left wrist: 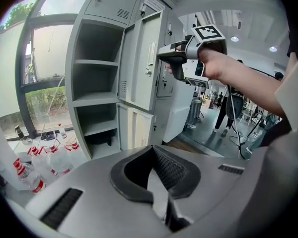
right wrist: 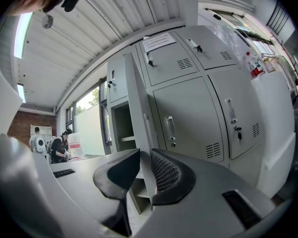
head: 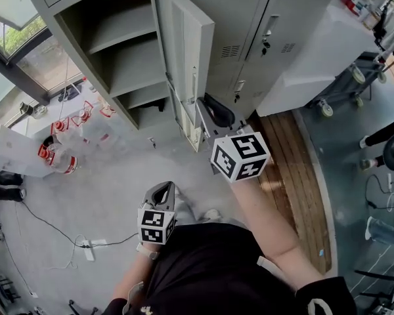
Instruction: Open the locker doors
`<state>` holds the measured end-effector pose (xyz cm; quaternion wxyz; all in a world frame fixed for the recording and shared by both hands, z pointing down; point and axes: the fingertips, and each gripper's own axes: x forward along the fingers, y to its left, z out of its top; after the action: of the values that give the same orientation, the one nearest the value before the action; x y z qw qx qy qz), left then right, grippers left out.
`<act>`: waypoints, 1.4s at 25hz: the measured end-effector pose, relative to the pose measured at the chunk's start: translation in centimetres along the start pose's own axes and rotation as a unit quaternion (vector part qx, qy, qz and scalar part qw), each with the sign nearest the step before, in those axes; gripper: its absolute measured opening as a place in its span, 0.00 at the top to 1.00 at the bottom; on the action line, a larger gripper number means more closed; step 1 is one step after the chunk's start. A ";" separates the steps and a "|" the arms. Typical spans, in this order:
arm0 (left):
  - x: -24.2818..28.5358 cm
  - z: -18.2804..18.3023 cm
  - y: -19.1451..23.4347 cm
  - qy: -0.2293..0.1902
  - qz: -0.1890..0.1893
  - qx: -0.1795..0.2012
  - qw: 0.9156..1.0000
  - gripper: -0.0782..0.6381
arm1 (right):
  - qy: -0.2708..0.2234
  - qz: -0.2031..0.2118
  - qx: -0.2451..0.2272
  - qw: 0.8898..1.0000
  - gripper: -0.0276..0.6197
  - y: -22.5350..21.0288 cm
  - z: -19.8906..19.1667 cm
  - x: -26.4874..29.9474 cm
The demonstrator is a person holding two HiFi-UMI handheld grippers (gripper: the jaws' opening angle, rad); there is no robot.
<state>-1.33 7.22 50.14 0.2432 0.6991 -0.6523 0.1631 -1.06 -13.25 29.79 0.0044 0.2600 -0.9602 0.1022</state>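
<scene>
The grey locker bank (head: 276,25) has one tall door (head: 184,44) swung out, and bare shelves (head: 118,51) show behind it. My right gripper (head: 202,108) is held level at that door's free edge. In the right gripper view the door's edge (right wrist: 136,103) runs between the two pads, and the right gripper (right wrist: 145,157) is shut on it. The left gripper view shows the same grip, with the right gripper (left wrist: 161,58) at the door (left wrist: 141,63) near its handle. My left gripper (head: 163,190) hangs lower, apart from the lockers. The left gripper (left wrist: 153,155) is shut and empty.
Closed locker doors (right wrist: 188,118) with handles and keys stand to the right of the open one. Several plastic bottles (head: 59,149) lie on the floor by the window. A white cabinet (head: 322,58) stands to the right, and a power strip with cable (head: 88,248) lies behind me.
</scene>
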 end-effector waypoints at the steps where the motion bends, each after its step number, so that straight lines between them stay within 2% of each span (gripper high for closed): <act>1: -0.1 0.0 -0.2 0.000 -0.002 0.002 1.000 0.87 | 0.001 -0.004 0.002 1.000 0.82 -0.3 -0.1 -0.2; 6: -0.3 0.2 -0.8 -0.002 -0.005 0.007 1.000 0.87 | 0.008 -0.022 0.023 0.999 0.84 -2.1 -0.5 -1.3; 12: -0.2 0.7 -1.7 -0.010 -0.015 0.010 1.000 0.87 | 0.014 -0.037 0.019 0.999 0.85 -2.9 -1.8 -4.1; 15: 0.1 1.7 -2.5 -0.020 -0.033 0.010 0.999 0.87 | 0.021 -0.049 0.011 0.999 0.85 -3.4 -2.9 -6.3; 21: 1.9 4.8 -4.1 -0.041 -0.081 0.044 0.995 0.87 | 0.036 -0.092 -0.001 0.995 0.86 -5.4 -5.0 -11.6; 27: 4.7 8.7 -6.5 -0.060 -0.148 0.078 0.984 0.87 | 0.040 -0.145 -0.002 0.989 0.86 -6.4 -6.0 -15.9; 35: 6.6 13.1 -10.2 -0.079 -0.239 0.126 0.960 0.87 | 0.040 -0.225 0.016 0.973 0.86 -7.8 -7.7 -21.3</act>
<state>8.25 -5.25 41.57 0.1329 0.8704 -0.4572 0.1257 20.95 -7.67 37.51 0.0619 0.4651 -0.8743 0.1244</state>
